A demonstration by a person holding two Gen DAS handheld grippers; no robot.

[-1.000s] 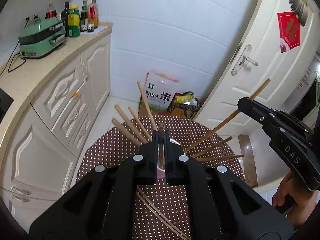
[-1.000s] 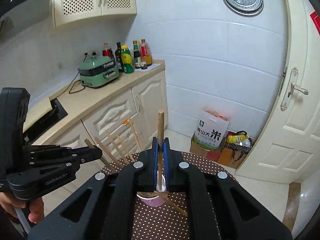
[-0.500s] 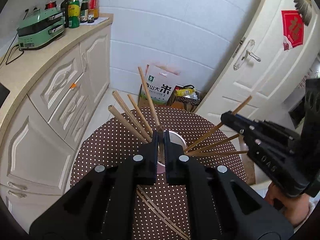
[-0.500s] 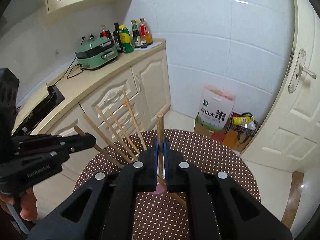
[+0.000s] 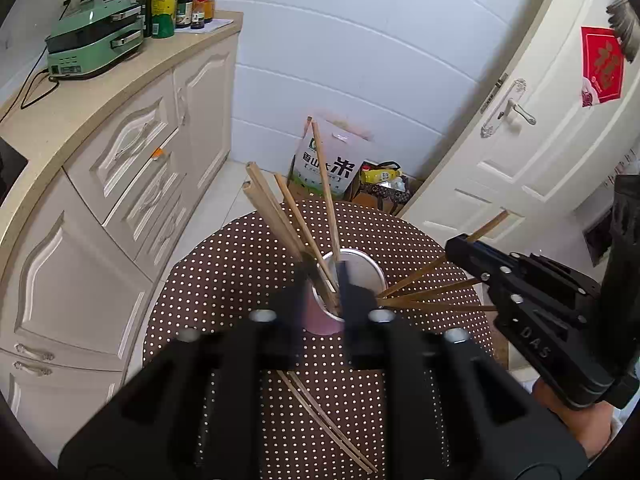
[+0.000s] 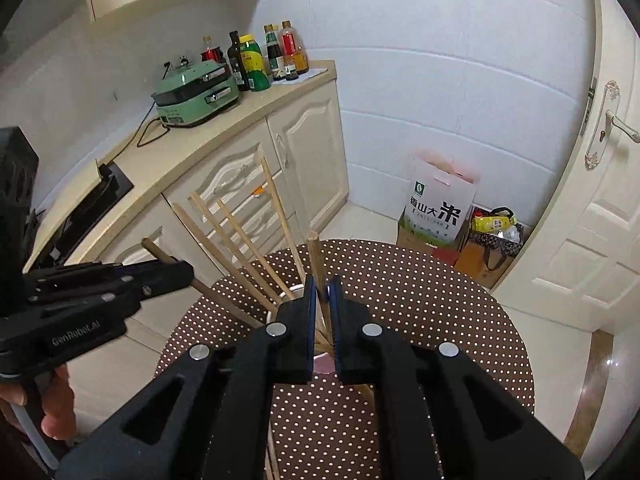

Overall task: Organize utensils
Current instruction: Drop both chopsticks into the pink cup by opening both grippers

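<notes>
A pink cup (image 5: 320, 316) stands on the round brown dotted table (image 5: 224, 280) and holds several wooden chopsticks (image 5: 276, 216) that fan out of it. My left gripper (image 5: 322, 276) hangs just over the cup's rim, its jaws blurred and slightly parted, with nothing clearly held. My right gripper (image 6: 321, 286) is over the cup (image 6: 320, 362) too, its jaws a little apart around one upright chopstick (image 6: 316, 258). In the left wrist view the right gripper (image 5: 460, 246) comes in from the right with that chopstick (image 5: 490, 222) poking out behind it. Two chopsticks (image 5: 324, 420) lie on the table.
Cream cabinets and a counter (image 5: 80, 112) run along the left, with a green appliance (image 5: 94, 42) and several bottles (image 5: 176, 0). A rice bag (image 5: 328, 164) and boxes sit on the floor behind the table. A white door (image 5: 532, 120) stands at the right.
Both grippers have come down closer to the cup. The left jaws have parted from the chopstick they held. The right jaws have loosened around theirs.
</notes>
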